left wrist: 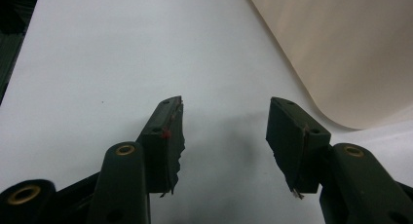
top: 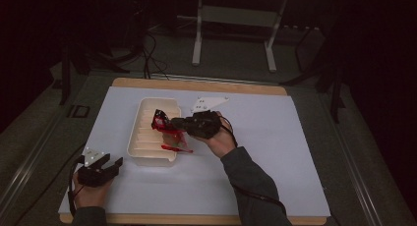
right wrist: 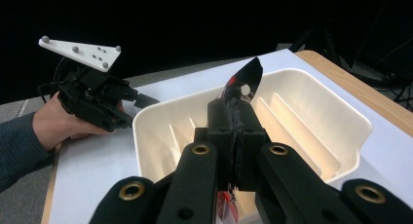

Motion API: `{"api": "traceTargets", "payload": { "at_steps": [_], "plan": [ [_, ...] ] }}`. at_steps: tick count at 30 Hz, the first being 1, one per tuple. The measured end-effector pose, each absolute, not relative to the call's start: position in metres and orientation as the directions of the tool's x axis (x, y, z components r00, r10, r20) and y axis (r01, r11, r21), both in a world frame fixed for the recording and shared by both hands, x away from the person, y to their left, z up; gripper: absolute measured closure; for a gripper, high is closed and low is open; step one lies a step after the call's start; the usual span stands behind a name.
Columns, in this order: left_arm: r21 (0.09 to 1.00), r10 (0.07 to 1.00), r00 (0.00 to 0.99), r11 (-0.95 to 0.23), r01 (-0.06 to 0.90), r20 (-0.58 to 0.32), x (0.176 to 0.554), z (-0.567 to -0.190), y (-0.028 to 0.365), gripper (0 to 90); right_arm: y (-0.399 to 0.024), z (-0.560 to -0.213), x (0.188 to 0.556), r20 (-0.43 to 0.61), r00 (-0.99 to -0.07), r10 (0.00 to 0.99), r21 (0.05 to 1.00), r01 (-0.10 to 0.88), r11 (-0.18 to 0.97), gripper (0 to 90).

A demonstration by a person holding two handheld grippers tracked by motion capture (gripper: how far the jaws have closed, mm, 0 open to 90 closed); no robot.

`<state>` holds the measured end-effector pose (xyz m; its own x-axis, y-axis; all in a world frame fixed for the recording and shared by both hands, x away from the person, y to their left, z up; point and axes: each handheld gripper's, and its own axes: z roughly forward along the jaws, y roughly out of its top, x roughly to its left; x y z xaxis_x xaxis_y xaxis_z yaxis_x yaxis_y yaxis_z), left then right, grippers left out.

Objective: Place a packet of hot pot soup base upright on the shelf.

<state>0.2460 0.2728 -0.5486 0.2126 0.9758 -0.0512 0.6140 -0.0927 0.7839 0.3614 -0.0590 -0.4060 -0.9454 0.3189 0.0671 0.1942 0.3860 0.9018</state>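
My right gripper [top: 161,122] reaches leftward over the white ribbed tray [top: 135,137], shut on a shiny black-and-red packet [top: 157,118]. In the right gripper view the shut gripper [right wrist: 234,118] holds the packet [right wrist: 245,78], which sticks up past the tips and has a small round hole near its top. A red-edged, see-through piece [top: 176,146] shows below that gripper at the tray's near right corner. I cannot tell whether it belongs to the held packet. My left gripper [top: 111,163] rests near the table's front left, open, with nothing between its fingers [left wrist: 168,136].
The tray's rounded wall [left wrist: 350,53] lies just ahead and right of the left gripper. A wooden table edge [top: 196,84] runs along the far side of the white mat [top: 275,152]. In the right gripper view the left gripper [right wrist: 146,100] sits beyond the tray [right wrist: 341,112].
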Motion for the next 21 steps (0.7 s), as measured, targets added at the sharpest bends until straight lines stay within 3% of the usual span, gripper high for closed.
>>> {"api": "traceTargets", "payload": {
  "at_steps": [21],
  "plan": [
    [0.782,0.975,0.216,-0.099,0.616,-0.047,0.246,-0.548,0.273,47.9,-0.036,-0.411,0.366,0.104,-0.95,0.296,0.913,0.209,0.349,89.3]
  ]
}}
